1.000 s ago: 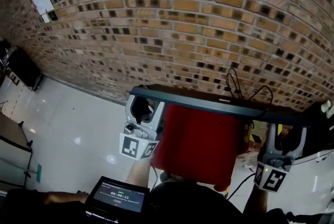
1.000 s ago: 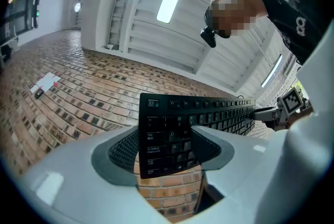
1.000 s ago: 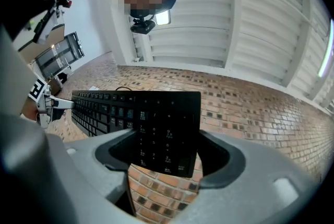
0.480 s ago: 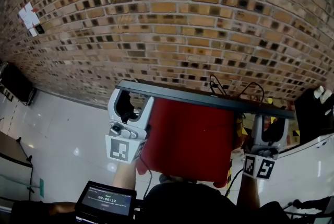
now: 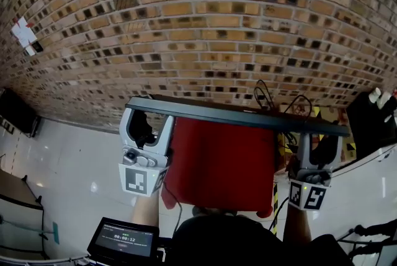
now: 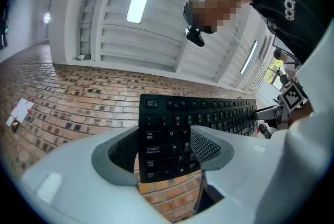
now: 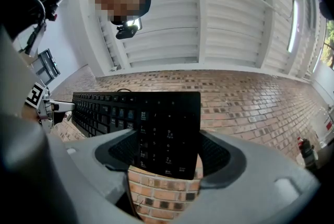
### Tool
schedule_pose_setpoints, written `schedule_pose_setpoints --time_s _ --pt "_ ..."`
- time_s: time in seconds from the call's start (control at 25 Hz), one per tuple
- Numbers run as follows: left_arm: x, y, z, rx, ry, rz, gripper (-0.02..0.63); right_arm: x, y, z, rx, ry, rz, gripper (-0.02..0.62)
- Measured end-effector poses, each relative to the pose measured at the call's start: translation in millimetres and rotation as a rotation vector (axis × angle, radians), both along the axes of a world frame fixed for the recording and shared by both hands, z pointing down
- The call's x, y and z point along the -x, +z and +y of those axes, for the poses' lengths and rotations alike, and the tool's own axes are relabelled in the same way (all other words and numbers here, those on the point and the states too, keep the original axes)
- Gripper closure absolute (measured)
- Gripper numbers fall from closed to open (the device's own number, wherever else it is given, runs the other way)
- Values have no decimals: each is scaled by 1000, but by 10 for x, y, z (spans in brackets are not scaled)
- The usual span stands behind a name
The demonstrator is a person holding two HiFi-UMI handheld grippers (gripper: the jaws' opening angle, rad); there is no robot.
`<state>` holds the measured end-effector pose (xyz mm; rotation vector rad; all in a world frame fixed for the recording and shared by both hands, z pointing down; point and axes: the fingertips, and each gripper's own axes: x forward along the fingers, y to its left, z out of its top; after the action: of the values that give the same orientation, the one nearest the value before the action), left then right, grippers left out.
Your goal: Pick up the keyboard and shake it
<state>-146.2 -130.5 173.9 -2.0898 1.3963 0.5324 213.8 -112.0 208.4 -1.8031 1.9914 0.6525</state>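
Item: black keyboard [image 5: 236,115], held aloft at centre frame before a brick wall [image 5: 186,23], long axis running left to right, seen edge-on. Left gripper [image 5: 147,115]: fingers clamped across the keyboard's left end, over the letter keys. Right gripper [image 5: 320,137]: fingers clamped across its right end, over the number pad. Below: red object [image 5: 223,165], possibly a bin; contents not visible.

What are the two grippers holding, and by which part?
The keyboard: the left gripper clamps its Tab and Caps Lock end, the right gripper its number-pad end.
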Motion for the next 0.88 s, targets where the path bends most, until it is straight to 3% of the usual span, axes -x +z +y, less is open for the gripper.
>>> schedule_pose_setpoints --time_s 0.48,0.64,0.88 --pt "151 -437 525 -205 -24 48 293 111 -618 407 -232 -6 52 252" --pt "158 -441 513 -208 -31 52 293 125 -602 356 -218 -17 53 252" --pt "212 -142 362 -129 -44 63 293 205 -403 198 -151 -37 58 252"
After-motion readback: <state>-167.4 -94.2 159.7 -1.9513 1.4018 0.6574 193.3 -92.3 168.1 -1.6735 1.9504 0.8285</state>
